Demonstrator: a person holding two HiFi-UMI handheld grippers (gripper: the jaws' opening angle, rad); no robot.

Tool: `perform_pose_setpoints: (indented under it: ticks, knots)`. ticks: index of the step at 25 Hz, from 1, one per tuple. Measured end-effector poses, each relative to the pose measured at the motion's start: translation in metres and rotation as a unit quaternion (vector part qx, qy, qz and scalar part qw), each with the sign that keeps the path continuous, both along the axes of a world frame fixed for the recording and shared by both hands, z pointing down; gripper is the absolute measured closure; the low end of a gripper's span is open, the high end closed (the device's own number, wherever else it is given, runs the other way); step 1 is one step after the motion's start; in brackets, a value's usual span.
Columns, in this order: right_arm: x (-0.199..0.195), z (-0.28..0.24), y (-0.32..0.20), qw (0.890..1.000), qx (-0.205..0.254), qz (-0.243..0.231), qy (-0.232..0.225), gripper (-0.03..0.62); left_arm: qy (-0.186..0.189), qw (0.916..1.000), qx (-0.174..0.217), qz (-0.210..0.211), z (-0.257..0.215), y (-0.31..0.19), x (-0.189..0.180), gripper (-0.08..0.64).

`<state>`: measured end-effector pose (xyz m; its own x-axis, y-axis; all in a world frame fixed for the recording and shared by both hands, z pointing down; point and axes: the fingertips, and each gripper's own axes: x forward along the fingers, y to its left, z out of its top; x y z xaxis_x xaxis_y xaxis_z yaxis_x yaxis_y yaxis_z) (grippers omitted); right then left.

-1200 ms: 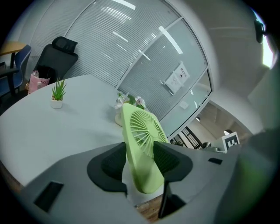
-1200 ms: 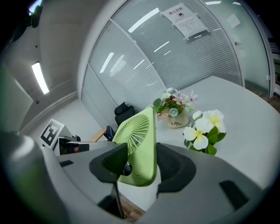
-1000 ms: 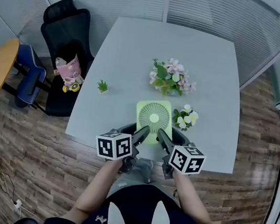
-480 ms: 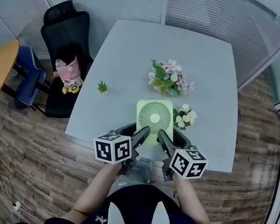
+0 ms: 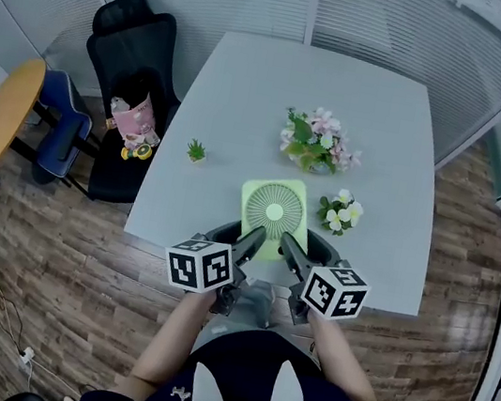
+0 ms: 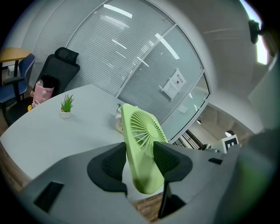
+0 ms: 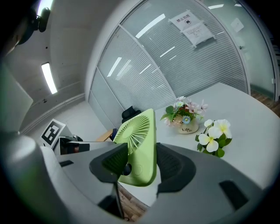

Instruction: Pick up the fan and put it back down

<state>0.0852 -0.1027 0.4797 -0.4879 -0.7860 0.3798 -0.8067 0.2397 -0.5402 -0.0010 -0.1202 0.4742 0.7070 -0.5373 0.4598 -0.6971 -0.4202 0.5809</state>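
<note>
Well, the grey table (image 5: 278, 95) takes up most of the room, with a black office chair (image 5: 130, 56) pulled up at its left edge. At the middle of the near edge a pale green fan (image 5: 272, 213) is held between two grippers, its round grille turned upward and its body tilted. The left gripper (image 5: 252, 239) is clamped on the fan's left side, its pads pressing the front and back faces. The right gripper (image 5: 288, 246) is clenched the same way on the fan's right side. Whether the fan's lower end touches the tabletop I cannot tell; it hangs right at the table's edge, with the wooden floor showing beneath it. Beyond the fan, toward the middle of the table, stands a pot of pink and white flowers (image 5: 318, 143). A smaller bunch of white flowers (image 5: 340, 211) sits just beside the fan's right side. A tiny green plant (image 5: 197, 150) stands near the left edge.
</note>
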Motion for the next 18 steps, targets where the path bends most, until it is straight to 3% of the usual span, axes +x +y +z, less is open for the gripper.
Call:
perform_pose_setpoints:
  ticks: [18]
  knots:
    - [-0.066, 0.001, -0.022, 0.997, 0.004, -0.079, 0.004, 0.385, 0.001, 0.9965, -0.002, -0.084, 0.001, -0.007, -0.067, 0.353]
